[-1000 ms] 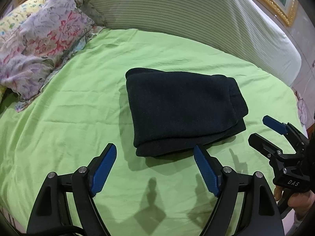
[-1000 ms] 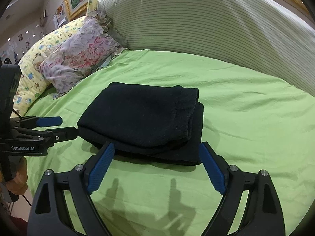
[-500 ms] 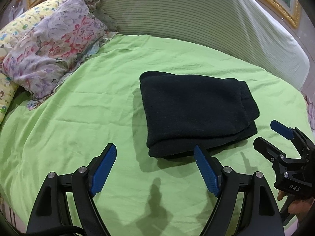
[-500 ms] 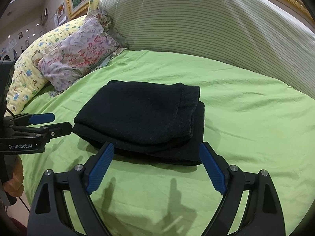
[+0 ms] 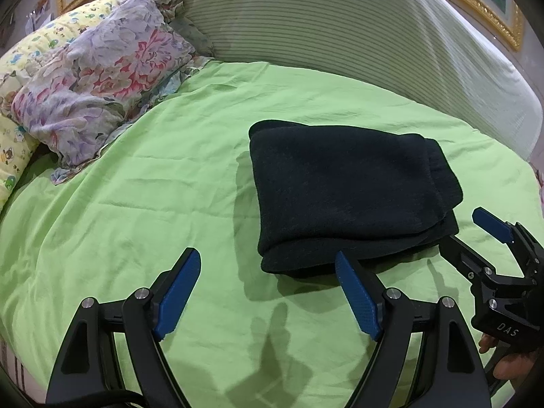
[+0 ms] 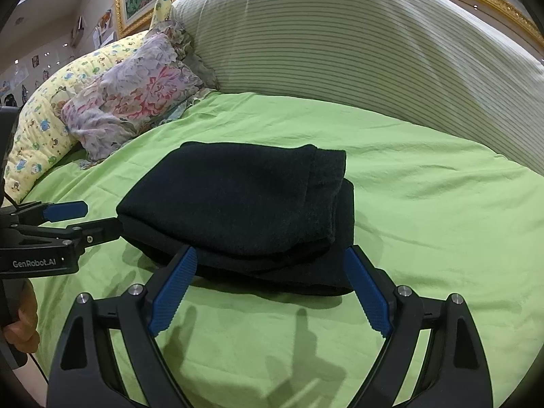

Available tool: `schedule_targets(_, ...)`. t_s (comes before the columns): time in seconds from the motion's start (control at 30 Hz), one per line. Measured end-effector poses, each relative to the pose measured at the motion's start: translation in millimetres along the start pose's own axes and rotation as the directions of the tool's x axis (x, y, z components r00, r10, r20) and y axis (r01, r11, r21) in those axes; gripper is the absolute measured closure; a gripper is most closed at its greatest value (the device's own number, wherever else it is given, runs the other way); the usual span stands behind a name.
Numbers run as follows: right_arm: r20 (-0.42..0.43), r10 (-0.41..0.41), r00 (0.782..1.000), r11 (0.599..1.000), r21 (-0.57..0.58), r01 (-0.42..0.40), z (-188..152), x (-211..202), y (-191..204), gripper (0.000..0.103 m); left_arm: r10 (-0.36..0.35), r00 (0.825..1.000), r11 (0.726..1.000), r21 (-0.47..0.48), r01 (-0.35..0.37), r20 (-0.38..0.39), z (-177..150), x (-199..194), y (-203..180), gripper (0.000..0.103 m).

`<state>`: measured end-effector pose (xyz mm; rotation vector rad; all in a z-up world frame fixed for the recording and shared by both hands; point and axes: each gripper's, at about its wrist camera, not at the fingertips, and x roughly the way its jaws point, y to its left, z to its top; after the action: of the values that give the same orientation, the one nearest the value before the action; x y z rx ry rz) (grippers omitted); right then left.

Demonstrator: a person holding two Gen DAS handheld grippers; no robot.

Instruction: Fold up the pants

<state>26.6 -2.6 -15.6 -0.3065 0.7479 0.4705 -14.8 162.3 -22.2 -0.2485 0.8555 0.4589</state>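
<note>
Now pants (image 5: 343, 183) (image 6: 244, 200) lie folded in a thick dark stack on the green bed (image 5: 142, 204) (image 6: 442, 210), near its middle. Left tongs (image 5: 268, 268) (image 6: 98, 216) are spread apart, empty, low just beside the stack's near left edge. Right tongs (image 6: 272, 265) (image 5: 465, 231) are also apart, empty, at the near right corner. Floral pillow (image 5: 91, 81) (image 6: 136, 102) sits far left, well apart from the pants, striped headboard (image 5: 340, 34) (image 6: 340, 40) behind.

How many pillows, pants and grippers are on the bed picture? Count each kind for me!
Pillows: 2, floral pillow and yellow cartoon pillow
Pants: 1, folded black pants
Grippers: 2, left gripper and right gripper
Total: 5
</note>
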Motion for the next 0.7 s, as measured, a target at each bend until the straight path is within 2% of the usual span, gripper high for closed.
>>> schedule_targets(0.3,0.015,-0.005,1.0,1.0,0.009,0.004,-5.3,1.6,-0.5,0.015,0.006,1.0,1.0,-0.011,-0.006,0.004,-4.0,4.2,-0.8,0.021)
schedule_targets(0.7,0.019,-0.019,1.0,0.999,0.032,0.019,-5.3,3.9,-5.8,0.014,-0.014,0.999,1.0,0.021,0.014,0.031,-3.6,0.3,-8.8,0.018)
